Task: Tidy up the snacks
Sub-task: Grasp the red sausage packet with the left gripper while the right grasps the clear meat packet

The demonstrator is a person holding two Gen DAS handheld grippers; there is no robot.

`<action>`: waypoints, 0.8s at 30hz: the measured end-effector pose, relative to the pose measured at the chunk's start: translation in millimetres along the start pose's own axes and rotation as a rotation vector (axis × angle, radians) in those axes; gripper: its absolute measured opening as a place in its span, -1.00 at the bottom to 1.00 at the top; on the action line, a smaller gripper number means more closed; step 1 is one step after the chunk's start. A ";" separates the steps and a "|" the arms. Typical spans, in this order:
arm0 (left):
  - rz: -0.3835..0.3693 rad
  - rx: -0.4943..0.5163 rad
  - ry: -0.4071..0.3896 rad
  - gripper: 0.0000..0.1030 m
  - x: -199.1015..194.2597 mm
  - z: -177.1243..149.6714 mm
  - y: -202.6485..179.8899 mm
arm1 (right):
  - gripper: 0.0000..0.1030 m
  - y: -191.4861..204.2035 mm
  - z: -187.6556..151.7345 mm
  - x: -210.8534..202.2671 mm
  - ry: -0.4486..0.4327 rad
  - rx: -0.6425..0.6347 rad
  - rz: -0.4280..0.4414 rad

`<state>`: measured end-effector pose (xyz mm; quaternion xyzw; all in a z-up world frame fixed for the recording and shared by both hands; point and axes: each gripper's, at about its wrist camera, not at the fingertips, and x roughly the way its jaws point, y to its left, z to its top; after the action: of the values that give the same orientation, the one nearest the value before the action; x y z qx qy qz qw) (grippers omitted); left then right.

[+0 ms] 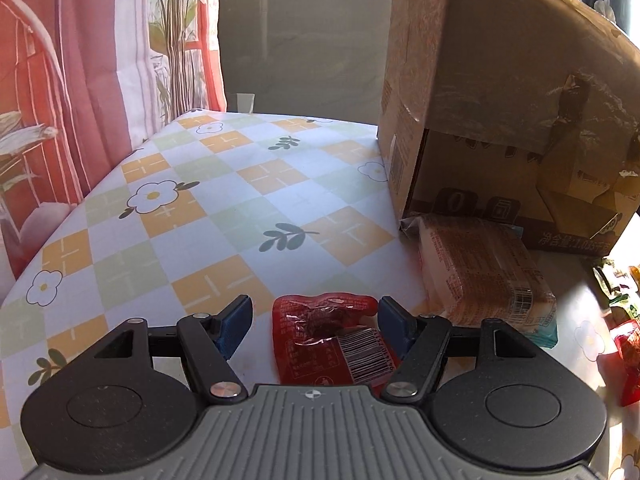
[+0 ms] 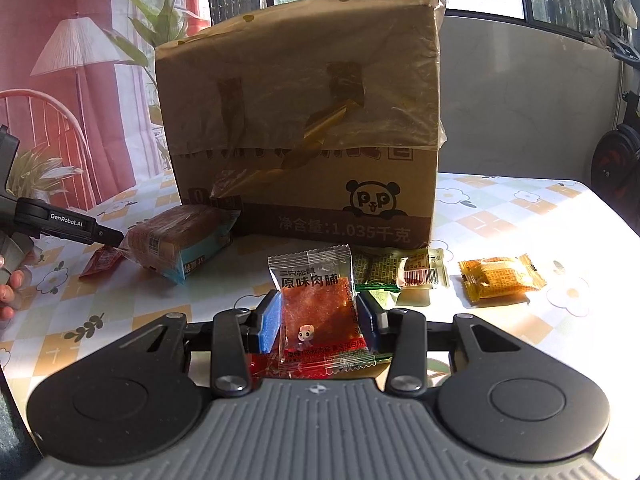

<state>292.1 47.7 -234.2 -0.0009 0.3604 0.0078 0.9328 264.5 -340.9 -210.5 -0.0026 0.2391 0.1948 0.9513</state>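
In the left wrist view my left gripper (image 1: 316,326) is open around a red snack packet (image 1: 332,340) that lies on the table; the right pad touches its edge. A wrapped bread loaf (image 1: 484,276) lies just ahead at the mouth of the cardboard box (image 1: 500,92). In the right wrist view my right gripper (image 2: 318,318) is closed on a clear jerky packet (image 2: 318,312) and holds it upright. The left gripper (image 2: 68,228) shows at the left, over the red packet (image 2: 100,262) beside the loaf (image 2: 180,238).
A green packet (image 2: 378,272), a beige packet (image 2: 424,274) and a yellow packet (image 2: 500,278) lie on the checked tablecloth (image 2: 520,216) in front of the box (image 2: 304,128). More red wrappers (image 1: 628,356) lie at the right. A curtain (image 1: 80,80) hangs along the table's left edge.
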 end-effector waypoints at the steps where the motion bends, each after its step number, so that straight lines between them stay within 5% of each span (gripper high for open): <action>1: 0.007 0.010 0.001 0.39 0.4 -1.8 -1.4 | -0.16 -1.2 0.0 0.3 0.002 0.008 0.003; 11: 0.026 0.025 -0.023 0.39 -0.1 -16.4 -10.5 | -0.16 -1.9 -0.1 0.1 0.004 0.022 0.022; 16: 0.008 0.042 -0.061 0.03 -7.8 -24.9 -14.5 | -0.16 -1.1 -0.1 1.1 0.008 0.022 0.025; 24: -0.041 0.118 -0.094 -0.04 -28.4 -33.3 -36.5 | -0.16 -0.8 -0.3 1.3 0.009 0.022 0.022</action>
<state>249.3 10.6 -239.9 0.0470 0.3161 -0.0322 0.9470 265.7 -341.2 -211.4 0.0098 0.2455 0.2027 0.9479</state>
